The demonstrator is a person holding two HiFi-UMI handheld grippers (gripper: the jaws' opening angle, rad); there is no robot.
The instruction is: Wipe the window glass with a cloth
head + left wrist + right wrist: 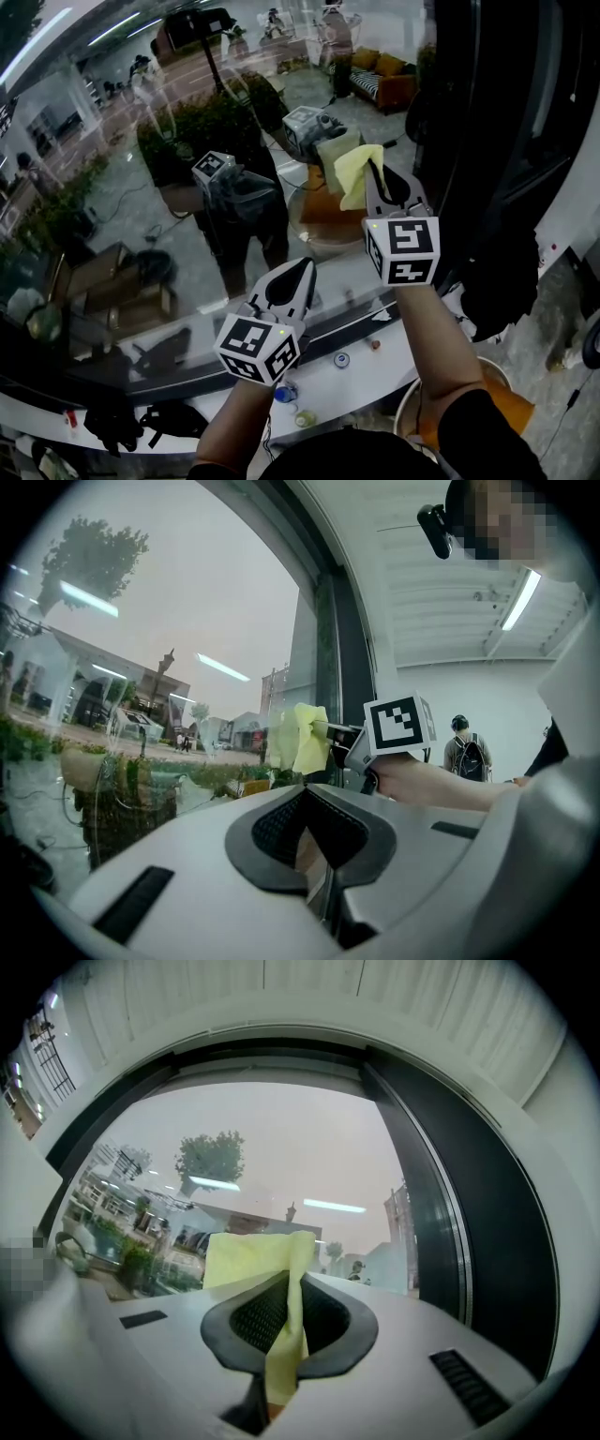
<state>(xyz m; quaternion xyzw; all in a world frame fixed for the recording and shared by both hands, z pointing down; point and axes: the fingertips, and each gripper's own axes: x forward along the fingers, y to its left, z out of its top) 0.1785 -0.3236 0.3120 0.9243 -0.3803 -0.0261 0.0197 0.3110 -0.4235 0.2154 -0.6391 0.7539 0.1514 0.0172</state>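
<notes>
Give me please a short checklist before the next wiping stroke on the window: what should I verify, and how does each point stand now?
1. Cloth grip: ok. The jaws of the right gripper are shut on the yellow cloth.
2. Cloth past the jaws: ok. A flat fold stands out beyond the tips.
3. Cloth on the window glass: cannot tell. In the head view the cloth and its reflection nearly meet.
4. Left gripper clear of the stroke: ok. It is lower and to the left, jaws together, empty.
5. Room to the right: not ok. The dark window frame stands close beside the cloth.
</notes>
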